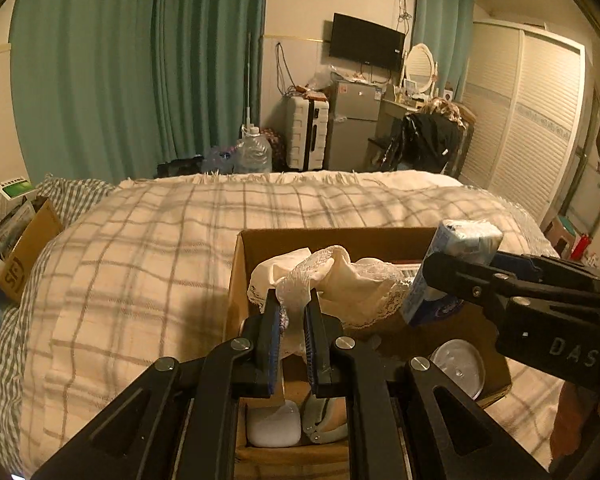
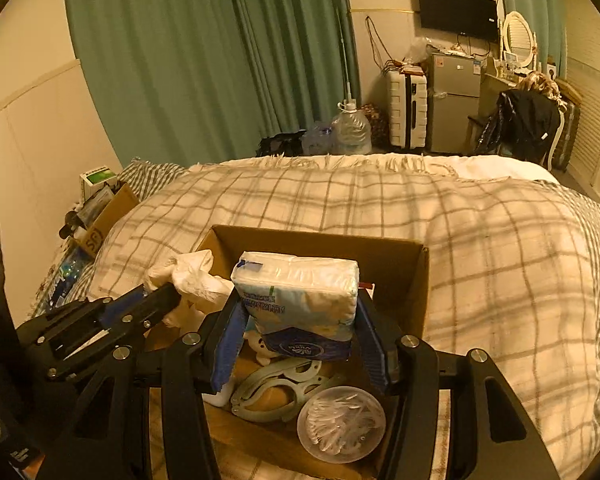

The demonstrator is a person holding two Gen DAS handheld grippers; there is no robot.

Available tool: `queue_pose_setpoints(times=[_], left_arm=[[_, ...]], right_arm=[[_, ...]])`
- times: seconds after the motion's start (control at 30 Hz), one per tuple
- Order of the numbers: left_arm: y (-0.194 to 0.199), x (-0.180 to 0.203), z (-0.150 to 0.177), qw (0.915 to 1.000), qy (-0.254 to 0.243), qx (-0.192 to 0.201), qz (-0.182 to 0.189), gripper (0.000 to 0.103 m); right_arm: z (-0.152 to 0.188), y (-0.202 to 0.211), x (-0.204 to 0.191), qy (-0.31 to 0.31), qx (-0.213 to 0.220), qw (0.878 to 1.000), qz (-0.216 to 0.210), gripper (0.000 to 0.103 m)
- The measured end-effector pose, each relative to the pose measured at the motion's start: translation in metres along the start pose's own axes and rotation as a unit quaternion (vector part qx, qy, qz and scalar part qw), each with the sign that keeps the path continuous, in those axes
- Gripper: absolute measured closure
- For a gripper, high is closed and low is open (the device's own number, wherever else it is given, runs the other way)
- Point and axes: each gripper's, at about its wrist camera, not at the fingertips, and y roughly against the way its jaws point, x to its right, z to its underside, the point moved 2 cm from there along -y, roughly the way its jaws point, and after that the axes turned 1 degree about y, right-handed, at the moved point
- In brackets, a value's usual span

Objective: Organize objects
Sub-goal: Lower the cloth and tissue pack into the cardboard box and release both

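An open cardboard box (image 1: 324, 238) (image 2: 416, 280) sits on the plaid bed. My left gripper (image 1: 293, 312) is shut on a cream lace-trimmed cloth (image 1: 340, 276) and holds it over the box; the cloth also shows in the right wrist view (image 2: 192, 276). My right gripper (image 2: 296, 320) is shut on a blue and white tissue pack (image 2: 300, 300) above the box; the pack also shows in the left wrist view (image 1: 452, 264). Inside the box lie a round clear tub of cotton swabs (image 2: 340, 424), a grey folding hanger (image 2: 280, 388) and a white soap-like block (image 1: 274, 426).
The plaid blanket (image 1: 160, 260) covers the bed around the box. A second cardboard box (image 1: 28, 248) with clutter stands at the left bed edge. Far off are green curtains, a water jug (image 1: 254, 152), a suitcase, a small fridge and a wardrobe.
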Motion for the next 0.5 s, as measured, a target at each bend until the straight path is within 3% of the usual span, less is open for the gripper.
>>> queue_pose_setpoints(times=[0.1, 0.13, 0.2, 0.27, 0.5], left_arm=[[-0.002, 0.001, 0.002, 1.0, 0.002, -0.008, 0.002, 0.085], [-0.003, 0.002, 0.002, 0.9999, 0.0, -0.013, 0.003, 0.077], [-0.002, 0.005, 0.002, 0.9999, -0.005, -0.016, 0.003, 0.061], [0.004, 0.008, 0.0, 0.9999, -0.012, -0.009, 0.001, 0.04], [0.041, 0.018, -0.018, 0.9997, -0.018, 0.014, 0.001, 0.012]], right_arm=[[0.0, 0.004, -0.001, 0.001, 0.012, 1.0, 0.007, 0.039], [-0.001, 0.006, -0.003, 0.0, 0.018, 1.0, 0.011, 0.031], [-0.005, 0.014, -0.002, -0.005, 0.034, 0.999, 0.014, 0.03], [-0.01, 0.021, -0.002, -0.006, 0.039, 0.999, 0.016, 0.028], [-0.022, 0.071, -0.005, 0.012, 0.082, 0.995, 0.053, 0.014]])
